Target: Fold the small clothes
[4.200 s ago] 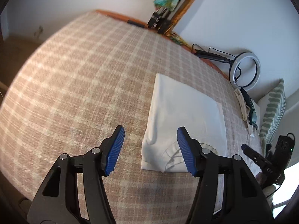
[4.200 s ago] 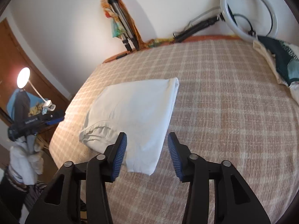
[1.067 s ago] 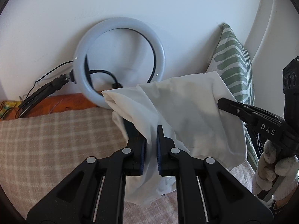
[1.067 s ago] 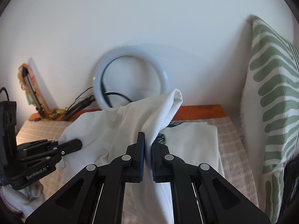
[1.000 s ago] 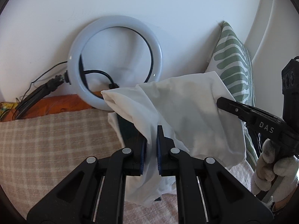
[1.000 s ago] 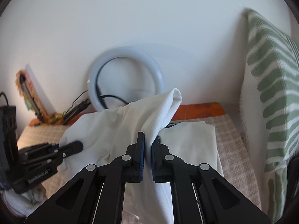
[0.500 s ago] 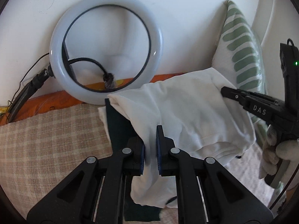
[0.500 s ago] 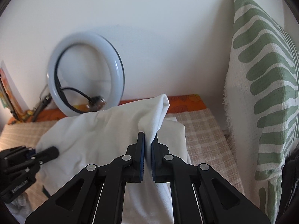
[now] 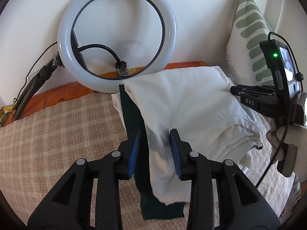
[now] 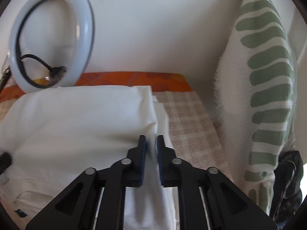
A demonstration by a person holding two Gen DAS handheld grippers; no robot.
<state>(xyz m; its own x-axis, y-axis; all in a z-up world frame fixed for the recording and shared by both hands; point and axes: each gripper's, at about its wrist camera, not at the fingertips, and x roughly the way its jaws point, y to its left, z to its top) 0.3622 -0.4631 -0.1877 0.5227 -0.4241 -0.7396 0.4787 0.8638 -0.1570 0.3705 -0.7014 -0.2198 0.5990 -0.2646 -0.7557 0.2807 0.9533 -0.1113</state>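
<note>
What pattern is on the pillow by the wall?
Green leaf-like stripes on white; the pillow shows best in the right wrist view.

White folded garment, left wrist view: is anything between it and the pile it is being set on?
Nothing visible. The white folded garment already lies on the dark green cloth; left tongs have just been opening around its edge.

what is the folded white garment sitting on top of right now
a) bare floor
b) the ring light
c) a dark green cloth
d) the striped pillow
c: in the left wrist view the white garment lies over a dark green cloth whose edge sticks out beneath it on the checked bedspread.
</note>
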